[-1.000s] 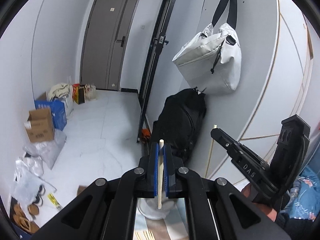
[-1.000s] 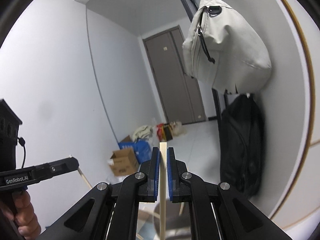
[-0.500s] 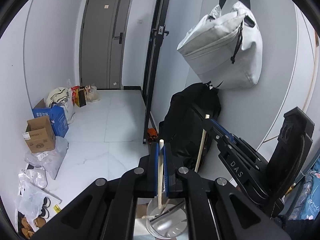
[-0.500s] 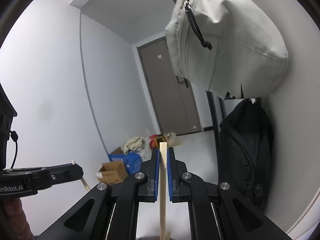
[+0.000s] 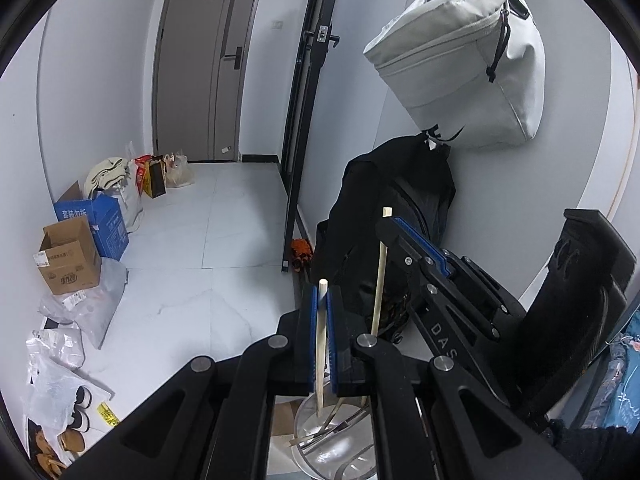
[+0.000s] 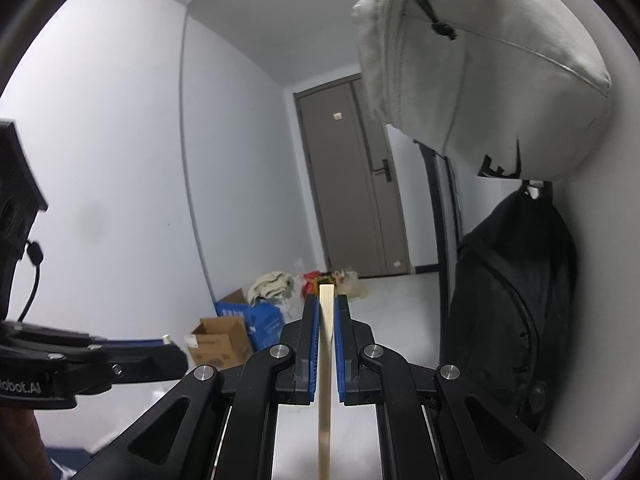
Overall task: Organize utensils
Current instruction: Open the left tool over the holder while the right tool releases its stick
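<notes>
- Step in hand: dropping chopsticks into the metal holder (image 5: 340, 440); judged mid-delivery, both sticks over it.
- Left tongs (image 5: 322, 344) clamped on one wooden chopstick (image 5: 320, 352); long axis near upright, lower tip inside the holder rim beside metal utensils.
- Right tongs (image 6: 328, 344) clamped on second chopstick (image 6: 325, 380), upright, square end up.
- Next: lower a little, let go.

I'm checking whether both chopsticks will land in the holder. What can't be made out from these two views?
- Left wrist view: the left claw frame hides much of the metal holder; the left chopstick tip's contact is unclear.
- Left wrist view: the right chopstick lower end is hidden behind the frame.
- Right wrist view: the right claw chopstick is cut off by the bottom edge; no holder visible.
</notes>
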Tool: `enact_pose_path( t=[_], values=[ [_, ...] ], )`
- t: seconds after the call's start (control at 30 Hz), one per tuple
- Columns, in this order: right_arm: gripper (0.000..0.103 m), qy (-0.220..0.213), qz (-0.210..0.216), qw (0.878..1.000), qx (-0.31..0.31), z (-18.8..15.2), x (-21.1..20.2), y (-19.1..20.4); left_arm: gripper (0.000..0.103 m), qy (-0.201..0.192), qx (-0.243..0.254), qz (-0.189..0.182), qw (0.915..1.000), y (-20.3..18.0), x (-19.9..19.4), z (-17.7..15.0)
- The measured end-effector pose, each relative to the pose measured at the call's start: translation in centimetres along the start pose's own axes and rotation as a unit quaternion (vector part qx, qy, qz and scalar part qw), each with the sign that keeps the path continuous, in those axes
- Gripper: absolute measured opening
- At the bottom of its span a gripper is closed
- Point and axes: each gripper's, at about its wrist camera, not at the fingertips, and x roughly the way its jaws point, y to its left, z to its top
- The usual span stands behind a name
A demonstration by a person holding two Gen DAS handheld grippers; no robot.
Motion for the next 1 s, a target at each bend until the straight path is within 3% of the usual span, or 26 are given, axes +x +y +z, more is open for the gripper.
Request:
enact_pose_path(
  t=[0.4,0.5,0.67,0.87,1.0],
  values=[
    [0.007,0.029,0.011,0.999,-0.015,-1.3,-2.3,-0.7,0.001,0.014,0.001,-0.019,0.9997,0.0,0.6,-1.4],
    [0.007,0.041,0.017,0.998,-0.041,-1.9,-3.2,-0.3,0.001,0.023,-0.013,-0.058,0.998,0.4,0.9,-1.8],
    [0.006,0.067,0.041,0.995,-0.063,-3.0,-4.4,0.4,0.001,0.038,-0.016,-0.072,0.9965,0.4,1.4,-1.9],
    [0.006,0.113,0.057,0.99,-0.057,-4.7,-5.1,0.6,0.001,0.056,-0.001,-0.074,0.9957,-0.3,1.5,-2.5],
    [0.008,0.145,0.069,0.986,-0.048,-5.3,-5.1,0.5,0.001,0.056,-0.022,-0.061,0.9963,0.6,0.9,-2.6]
  ],
)
